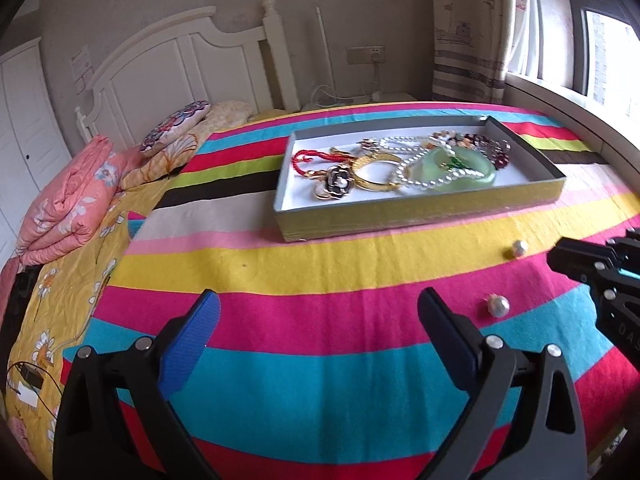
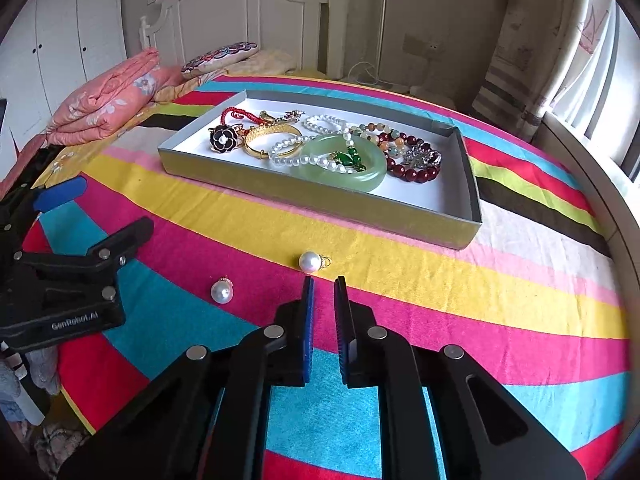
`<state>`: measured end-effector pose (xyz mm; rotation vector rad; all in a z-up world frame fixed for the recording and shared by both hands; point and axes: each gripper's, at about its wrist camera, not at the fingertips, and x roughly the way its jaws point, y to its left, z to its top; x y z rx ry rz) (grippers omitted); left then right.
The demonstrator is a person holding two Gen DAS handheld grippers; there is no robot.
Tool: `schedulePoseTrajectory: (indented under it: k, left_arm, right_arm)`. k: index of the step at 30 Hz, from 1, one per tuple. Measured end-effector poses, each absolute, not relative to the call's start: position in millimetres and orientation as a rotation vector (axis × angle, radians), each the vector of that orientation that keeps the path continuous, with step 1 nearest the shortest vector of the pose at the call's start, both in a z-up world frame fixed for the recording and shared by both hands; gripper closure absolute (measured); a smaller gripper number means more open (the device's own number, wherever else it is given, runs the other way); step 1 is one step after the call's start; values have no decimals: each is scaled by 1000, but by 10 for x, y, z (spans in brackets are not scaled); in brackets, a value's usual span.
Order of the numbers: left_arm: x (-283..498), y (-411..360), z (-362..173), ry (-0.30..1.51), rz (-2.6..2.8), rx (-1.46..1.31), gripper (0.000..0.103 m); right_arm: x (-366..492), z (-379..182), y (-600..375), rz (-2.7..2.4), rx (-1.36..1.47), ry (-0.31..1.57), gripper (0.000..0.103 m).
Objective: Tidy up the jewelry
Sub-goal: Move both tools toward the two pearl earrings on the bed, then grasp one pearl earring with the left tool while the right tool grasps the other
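Note:
A shallow grey box on the striped blanket holds a jade bangle, a gold bangle, pearl strands, a dark red bead bracelet, a black flower brooch and a red cord. Two loose pearl earrings lie on the blanket in front of the box: one near the box, one to its left. My left gripper is open and empty, left of the pearls. My right gripper is nearly closed with a narrow gap, empty, just short of the nearer pearl.
A striped blanket covers the bed. A folded pink quilt and pillows lie by the headboard. A windowsill and curtain run along the right. A charger and cable lie at the bed's left edge.

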<state>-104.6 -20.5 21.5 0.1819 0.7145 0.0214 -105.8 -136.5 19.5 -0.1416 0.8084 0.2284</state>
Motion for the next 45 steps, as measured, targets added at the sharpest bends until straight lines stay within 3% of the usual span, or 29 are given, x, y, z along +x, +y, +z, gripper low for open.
schedulePoseTrajectory:
  k: [7, 11, 20, 22, 24, 30, 31, 33, 34, 45]
  left_arm:
    - [-1168, -543, 214, 747, -131, 241, 20]
    - [-1096, -661, 146, 793, -191, 233, 40]
    - [-1059, -893, 59, 803, -264, 250, 40]
    - [-995, -890, 8, 824, -300, 219, 51]
    - [-968, -859, 21, 829, -343, 176, 90]
    - [-1068, -706, 87, 783, -292, 189, 89]
    - [-1079, -680, 109, 773, -279, 189, 89]
    - [-1087, -600, 174, 754, -240, 193, 89]
    - [-1095, -571, 205, 744, -222, 199, 89]
    - [-1156, -305, 362, 693, -122, 200, 89]
  right_arm:
    - [-1226, 281, -1711, 238, -70, 775, 92]
    - [-1270, 266, -1879, 233, -36, 774, 92]
    - [-1236, 201, -1944, 273, 25, 797, 91]
    - [-1237, 203, -1934, 274, 22, 797, 91]
    - [-1231, 194, -1921, 274, 19, 800, 91]
    - [-1180, 219, -1762, 311, 1, 816, 88]
    - [-1155, 219, -1709, 325, -1, 823, 84]
    - [-1084, 202, -1585, 351, -7, 844, 62]
    - [-1052, 191, -1518, 356, -20, 851, 58]
    - [-731, 89, -1216, 283, -95, 896, 59]
